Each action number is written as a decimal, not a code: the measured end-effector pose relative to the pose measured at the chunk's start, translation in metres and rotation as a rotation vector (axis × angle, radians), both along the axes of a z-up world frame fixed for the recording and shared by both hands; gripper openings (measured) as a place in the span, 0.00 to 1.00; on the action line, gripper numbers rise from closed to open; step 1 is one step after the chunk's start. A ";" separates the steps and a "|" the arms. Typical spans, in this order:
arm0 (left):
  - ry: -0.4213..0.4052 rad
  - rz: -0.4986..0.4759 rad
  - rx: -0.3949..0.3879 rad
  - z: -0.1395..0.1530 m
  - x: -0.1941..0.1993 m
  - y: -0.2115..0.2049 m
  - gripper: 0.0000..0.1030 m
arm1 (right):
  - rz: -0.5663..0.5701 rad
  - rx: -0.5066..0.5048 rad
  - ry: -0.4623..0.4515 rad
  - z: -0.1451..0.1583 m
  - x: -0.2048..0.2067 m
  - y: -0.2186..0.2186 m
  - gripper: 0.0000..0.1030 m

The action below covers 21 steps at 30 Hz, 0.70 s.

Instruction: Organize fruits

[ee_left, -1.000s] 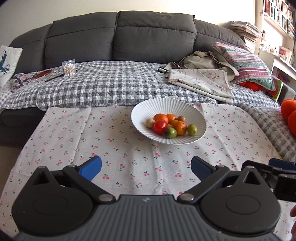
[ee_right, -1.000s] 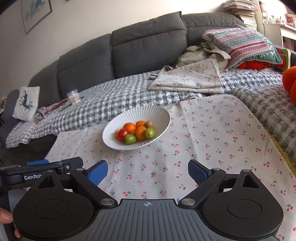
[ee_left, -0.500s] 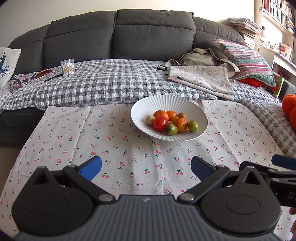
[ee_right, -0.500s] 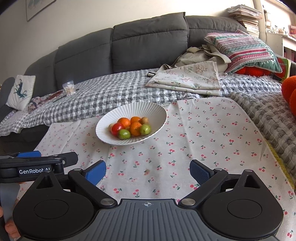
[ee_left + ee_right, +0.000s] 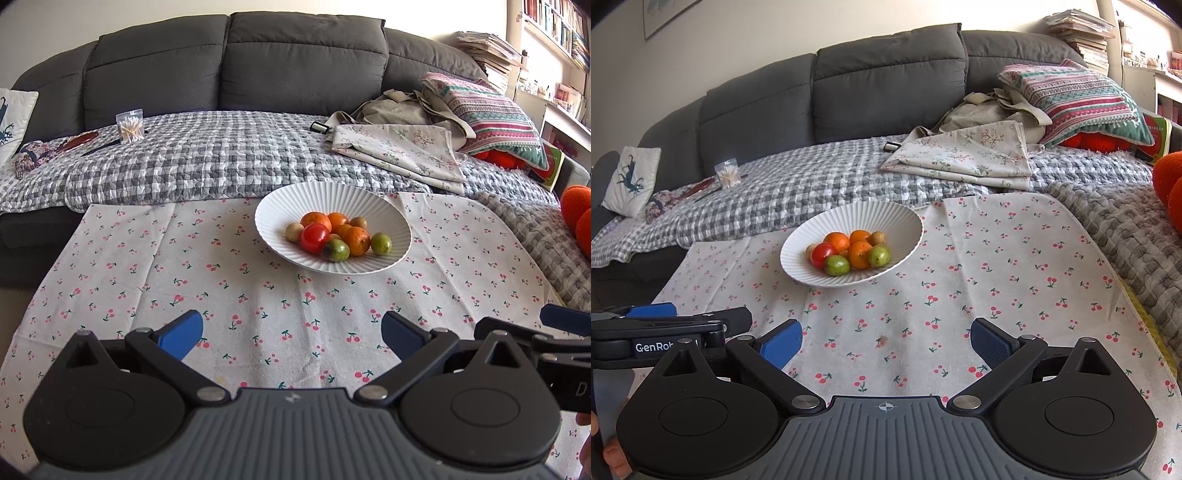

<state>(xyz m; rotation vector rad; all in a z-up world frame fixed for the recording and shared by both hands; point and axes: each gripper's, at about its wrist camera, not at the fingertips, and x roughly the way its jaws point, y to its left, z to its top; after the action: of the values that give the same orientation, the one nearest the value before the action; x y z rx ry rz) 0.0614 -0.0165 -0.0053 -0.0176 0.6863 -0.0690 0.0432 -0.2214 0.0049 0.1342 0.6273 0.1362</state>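
A white ribbed bowl (image 5: pixel 280 206) (image 5: pixel 905 225) sits on the cherry-print cloth (image 5: pixel 184 280) (image 5: pixel 997 266). It holds several small fruits: oranges (image 5: pixel 356 236) (image 5: pixel 860 254), a red tomato (image 5: pixel 314 238) (image 5: pixel 822 254), green fruits (image 5: pixel 337 250) (image 5: pixel 836 266) and small brownish ones. My left gripper (image 5: pixel 291 334) is open and empty, low over the cloth in front of the bowl. My right gripper (image 5: pixel 886 341) is open and empty, to the right of the left one, and it shows in the left wrist view (image 5: pixel 554 343).
A grey sofa (image 5: pixel 295 66) with a checked blanket (image 5: pixel 221 158) stands behind the cloth. Folded floral fabric (image 5: pixel 402 147), a striped pillow (image 5: pixel 487 107), a cotton swab box (image 5: pixel 129 125) and orange plush things (image 5: pixel 578 218) lie around.
Both grippers have drawn back and risen a little from the bowl. The bowl sits higher in both views. Both grippers stay open.
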 end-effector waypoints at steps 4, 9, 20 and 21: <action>0.004 -0.008 -0.008 0.000 0.000 0.000 0.99 | 0.004 -0.004 0.003 -0.001 0.000 0.001 0.96; 0.003 -0.014 -0.011 0.000 0.000 0.000 0.99 | 0.005 -0.005 0.004 0.000 0.000 0.002 0.96; 0.007 -0.026 -0.012 -0.002 0.000 -0.003 0.99 | 0.009 -0.008 0.005 -0.002 0.000 0.004 0.96; 0.007 -0.026 -0.011 -0.002 0.000 -0.003 0.99 | 0.009 -0.008 0.005 -0.002 0.000 0.004 0.96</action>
<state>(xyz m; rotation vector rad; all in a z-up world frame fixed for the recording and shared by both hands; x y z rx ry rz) 0.0611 -0.0191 -0.0070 -0.0197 0.6932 -0.0983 0.0432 -0.2174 0.0031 0.1238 0.6338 0.1421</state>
